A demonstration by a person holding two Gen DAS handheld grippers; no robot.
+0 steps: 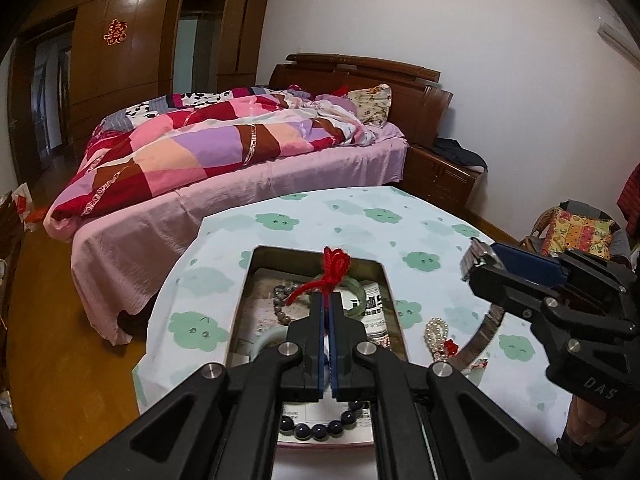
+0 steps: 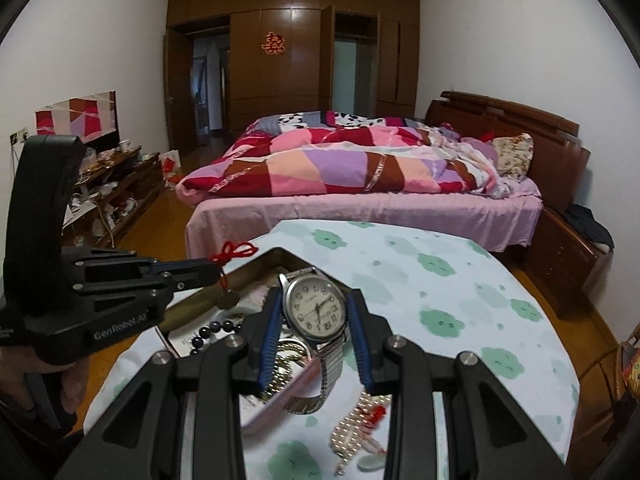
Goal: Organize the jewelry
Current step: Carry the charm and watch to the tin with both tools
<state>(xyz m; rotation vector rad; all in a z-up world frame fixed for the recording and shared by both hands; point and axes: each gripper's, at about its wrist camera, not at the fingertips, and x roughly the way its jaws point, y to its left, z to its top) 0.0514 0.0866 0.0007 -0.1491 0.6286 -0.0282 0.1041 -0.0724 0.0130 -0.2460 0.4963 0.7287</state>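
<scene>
We see the wristwatch clamped by its case in our right gripper, hanging over the metal tin at table centre. At nine o'clock, our left gripper pinches the red cord above the tin. A pearl piece lies at three o'clock on the tablecloth.

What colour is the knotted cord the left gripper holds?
Red; the knotted cord shows best in the left wrist view, clamped by the left gripper.
</scene>
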